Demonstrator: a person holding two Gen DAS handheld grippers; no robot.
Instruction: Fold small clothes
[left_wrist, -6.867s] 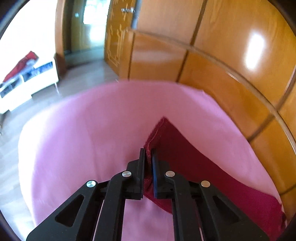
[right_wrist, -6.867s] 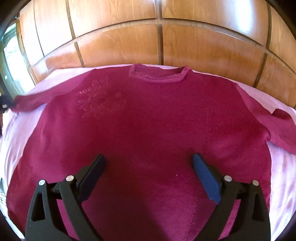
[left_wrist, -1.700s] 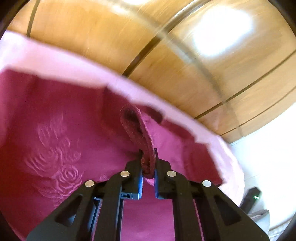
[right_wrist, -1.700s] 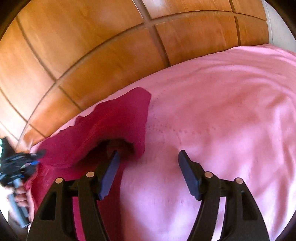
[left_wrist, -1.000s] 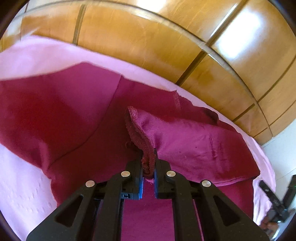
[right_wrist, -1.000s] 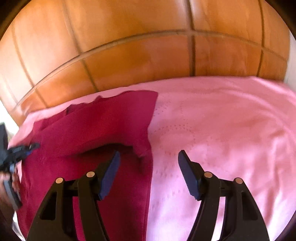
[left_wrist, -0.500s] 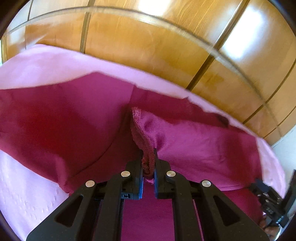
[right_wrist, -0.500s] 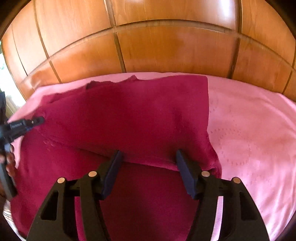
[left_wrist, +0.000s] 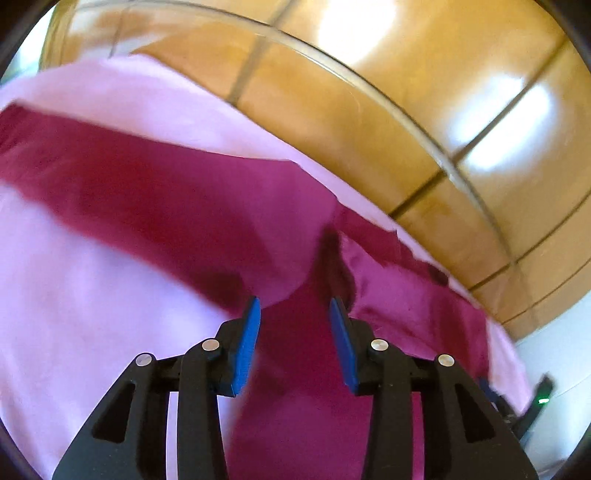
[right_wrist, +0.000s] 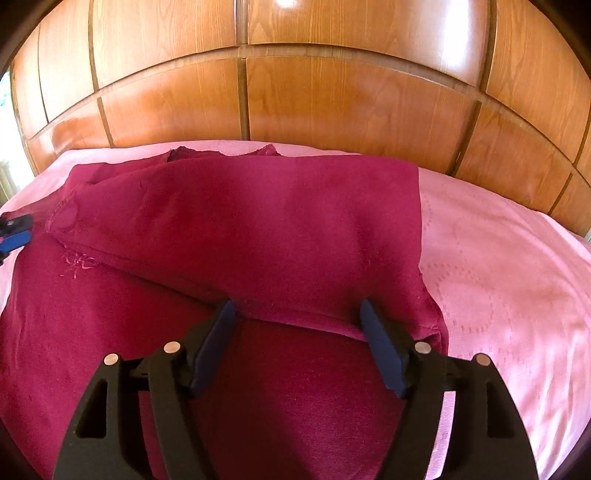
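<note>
Counting things: one dark red sweater (right_wrist: 236, 236), one pink bed sheet (right_wrist: 517, 280), one wooden wall of panels (right_wrist: 332, 103), two claws.
Sweater: it lies flat on the sheet. One sleeve (right_wrist: 258, 229) is folded across the body, from 3 o'clock over to 9 o'clock in the right wrist view. The neck hole shows at 12 o'clock on the sweater, near the wall.
Left claw (left_wrist: 294, 310): its two blue pads (left_wrist: 246, 343) are spread apart. They have just been opening. Nothing is pinched; only sweater cloth shows under the gap.
Right claw (right_wrist: 297, 314): its pads stand wide apart and have just opened a bit more. They hang right over the lower edge of the folded sleeve and pinch nothing.
Sheet: it shows at 3 o'clock of the sweater in the right view, and at 9 o'clock in the left view.
Only the right view shows: a stitched flower pattern (right_wrist: 77, 260) at 9 o'clock, partly under the sleeve, and the tip of the left claw (right_wrist: 14, 230) at the 9 o'clock edge.
Only the left view shows: a small green light (left_wrist: 542, 400) on a dark thing at 4 o'clock. This view is blurry, so small things there are hard to tell.
</note>
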